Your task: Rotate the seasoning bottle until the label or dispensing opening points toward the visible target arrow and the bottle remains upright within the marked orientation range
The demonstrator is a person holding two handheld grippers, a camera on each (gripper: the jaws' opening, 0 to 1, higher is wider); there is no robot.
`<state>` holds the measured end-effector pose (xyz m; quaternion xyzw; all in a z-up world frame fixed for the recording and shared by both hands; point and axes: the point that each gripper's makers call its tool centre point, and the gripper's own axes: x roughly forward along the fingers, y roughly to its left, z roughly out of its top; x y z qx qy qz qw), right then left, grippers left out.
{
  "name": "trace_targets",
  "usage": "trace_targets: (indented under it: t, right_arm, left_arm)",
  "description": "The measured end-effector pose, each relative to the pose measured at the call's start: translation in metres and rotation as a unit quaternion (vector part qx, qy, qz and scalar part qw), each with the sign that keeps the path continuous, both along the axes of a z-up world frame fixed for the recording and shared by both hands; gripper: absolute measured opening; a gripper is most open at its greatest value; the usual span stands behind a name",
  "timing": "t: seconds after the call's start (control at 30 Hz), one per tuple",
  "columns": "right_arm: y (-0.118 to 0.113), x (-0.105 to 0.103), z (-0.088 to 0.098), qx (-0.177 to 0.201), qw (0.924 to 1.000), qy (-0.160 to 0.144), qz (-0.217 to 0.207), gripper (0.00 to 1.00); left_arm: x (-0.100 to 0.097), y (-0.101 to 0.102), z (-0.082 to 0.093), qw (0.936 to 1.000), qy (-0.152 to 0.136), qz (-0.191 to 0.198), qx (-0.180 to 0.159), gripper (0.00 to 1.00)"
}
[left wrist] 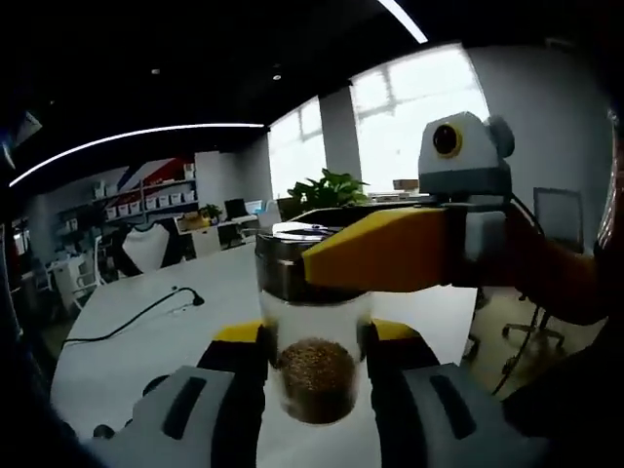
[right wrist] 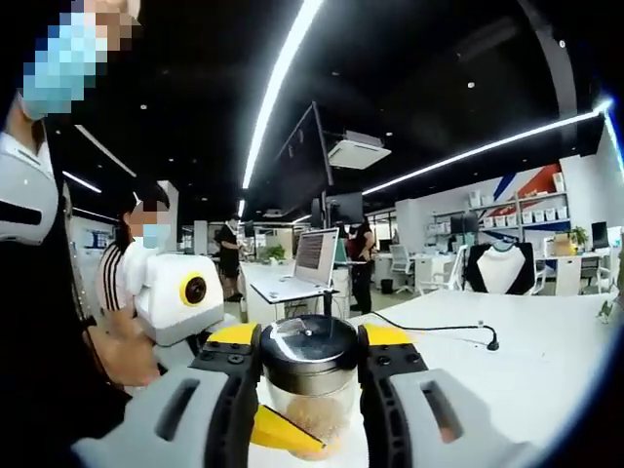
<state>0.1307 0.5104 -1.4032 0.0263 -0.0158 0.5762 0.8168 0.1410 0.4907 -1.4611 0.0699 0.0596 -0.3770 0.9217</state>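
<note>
Two claws are meeting on one bottle, and the coming turn is hanging on how they are sharing it. Underneath, the white tabletop (left wrist: 146, 331) is carrying the work and stretching away toward office desks, with a black cable (left wrist: 146, 310) trailing across it well apart from the action. On it the seasoning bottle (left wrist: 314, 331) is standing upright, its long axis running straight up from the surface, clear glass showing brown seasoning gathered at the bottom. The left claw (left wrist: 317, 351) is pinching the glass body low down, one jaw pressing each side at the height of the seasoning. The right claw (right wrist: 310, 356) is reaching in from the opposite side and closing on the dark lid (right wrist: 312, 341), a jaw sitting against each flank of it. So the left one is sitting lower and the right one higher on the same vertical axis, facing each other across the bottle. Any rotation would probably have to be about that upright axis, with one grip slackening while the other is turning, or the lid may be twisting loose instead. No target arrow or marked range is visible, and no label is readable on the glass.
</note>
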Motion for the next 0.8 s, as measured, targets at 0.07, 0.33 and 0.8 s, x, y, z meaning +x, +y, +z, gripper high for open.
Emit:
trace_targets:
  t: [0.07,0.33,0.8]
  right_arm:
    - [-0.001,-0.003,0.0,-0.003,0.9997,-0.004,0.024,0.36]
    - [-0.007,-0.024,0.003,0.008,0.9926,-0.001,0.121,0.36]
    - [0.002,0.004,-0.009,0.024,0.9989,0.021,-0.034,0.37]
  left_arm:
    - [-0.002,-0.003,0.001,0.9998,0.004,-0.018,-0.004,0.42]
    - [-0.015,-0.016,0.005,0.9966,-0.007,-0.082,0.004,0.43]
    - [0.016,0.007,-0.006,0.9954,-0.017,0.077,0.053,0.43]
